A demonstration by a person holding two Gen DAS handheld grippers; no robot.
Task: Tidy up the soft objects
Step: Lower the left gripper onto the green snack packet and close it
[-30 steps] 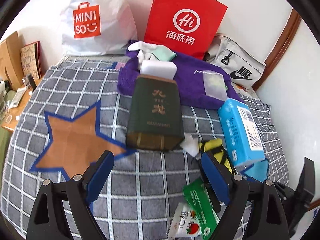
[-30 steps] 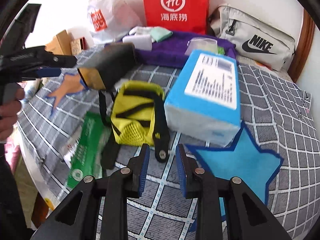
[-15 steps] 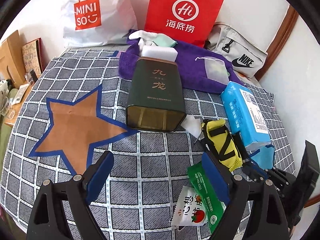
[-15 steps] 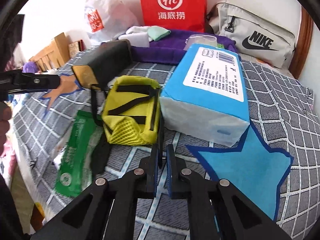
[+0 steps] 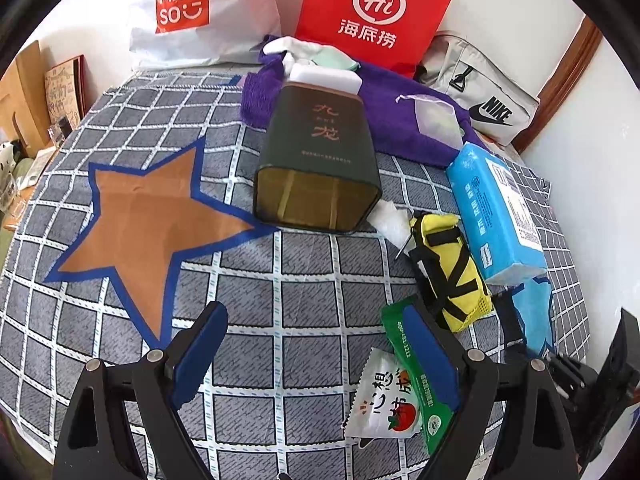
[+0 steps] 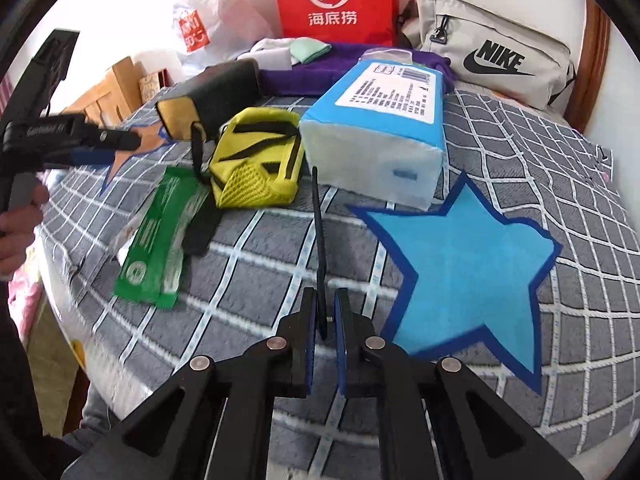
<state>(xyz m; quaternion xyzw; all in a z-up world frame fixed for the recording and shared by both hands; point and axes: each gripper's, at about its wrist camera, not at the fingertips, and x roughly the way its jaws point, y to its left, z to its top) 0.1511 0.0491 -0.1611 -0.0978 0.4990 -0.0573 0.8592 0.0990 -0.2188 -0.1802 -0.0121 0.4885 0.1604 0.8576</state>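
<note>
A yellow pouch (image 6: 256,160) with black straps lies on the checked bed cover, also in the left wrist view (image 5: 450,268). My right gripper (image 6: 325,312) is shut on its black strap (image 6: 318,240), which runs taut up to the pouch. A blue tissue pack (image 6: 384,124) lies beside the pouch, behind a blue star patch (image 6: 468,272). My left gripper (image 5: 316,344) is open and empty above the cover, between an orange star patch (image 5: 148,224) and green snack packets (image 5: 416,380).
A dark green tin (image 5: 320,160) lies on its side mid-bed. A purple towel (image 5: 384,116) with small cloths lies behind it. A red paper bag (image 5: 372,12), a white Miniso bag (image 5: 192,12) and a grey Nike bag (image 6: 492,64) stand along the wall.
My right gripper closed on the pouch's black strap and pulled back, drawing the strap taut. My left gripper rose and drew back, staying open.
</note>
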